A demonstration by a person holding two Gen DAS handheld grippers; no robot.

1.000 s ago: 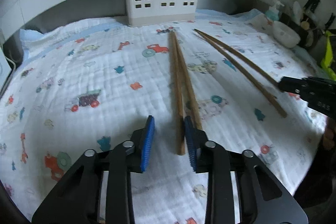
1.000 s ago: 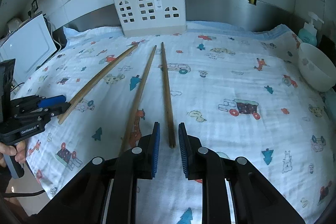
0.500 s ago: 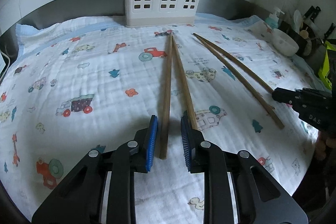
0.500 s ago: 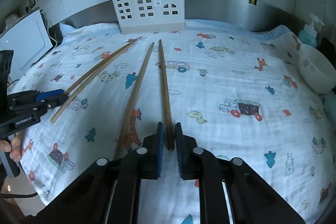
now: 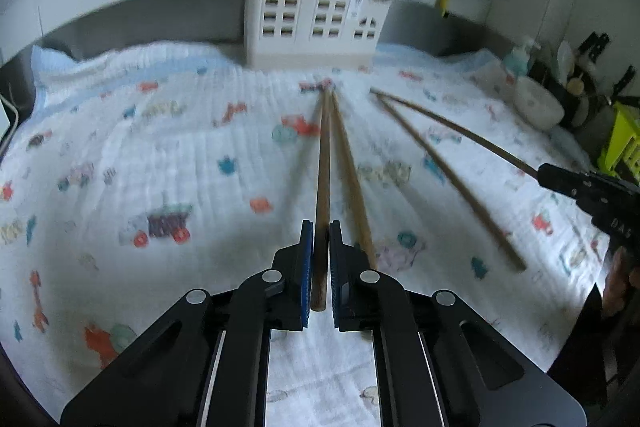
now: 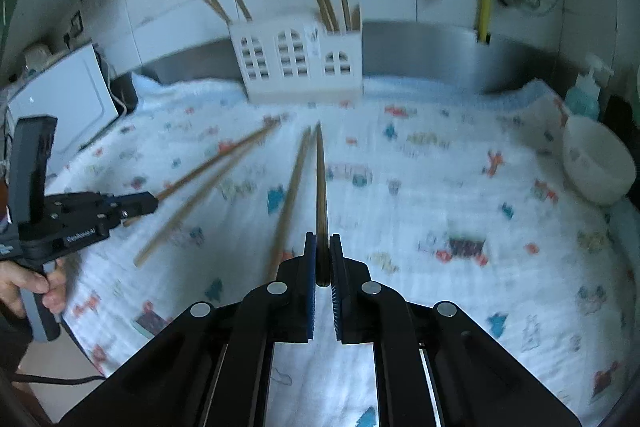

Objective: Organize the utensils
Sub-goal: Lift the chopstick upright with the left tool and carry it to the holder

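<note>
Fingers, left gripper (image 5: 319, 263): I see the blue pads (image 5: 306, 267) pinching the near end of a chopstick (image 5: 323, 171), which runs straight ahead toward the holder.
Fingers, right gripper (image 6: 322, 267): I see them closed on the near end of another chopstick (image 6: 321, 183), its tip aimed at the holder.
Loose chopsticks: one (image 5: 352, 179) lies just beside the left-held stick on the printed cloth (image 5: 160, 155); one (image 6: 290, 191) lies just beside the right-held stick.
Utensil holder (image 6: 298, 61): white, upright at the back of the tabletop against the wall, with chopsticks standing in it.
Surroundings: white bowl (image 6: 596, 163) and soap bottle (image 6: 584, 95) at the right edge.
Image quality: both views motion-blurred.
</note>
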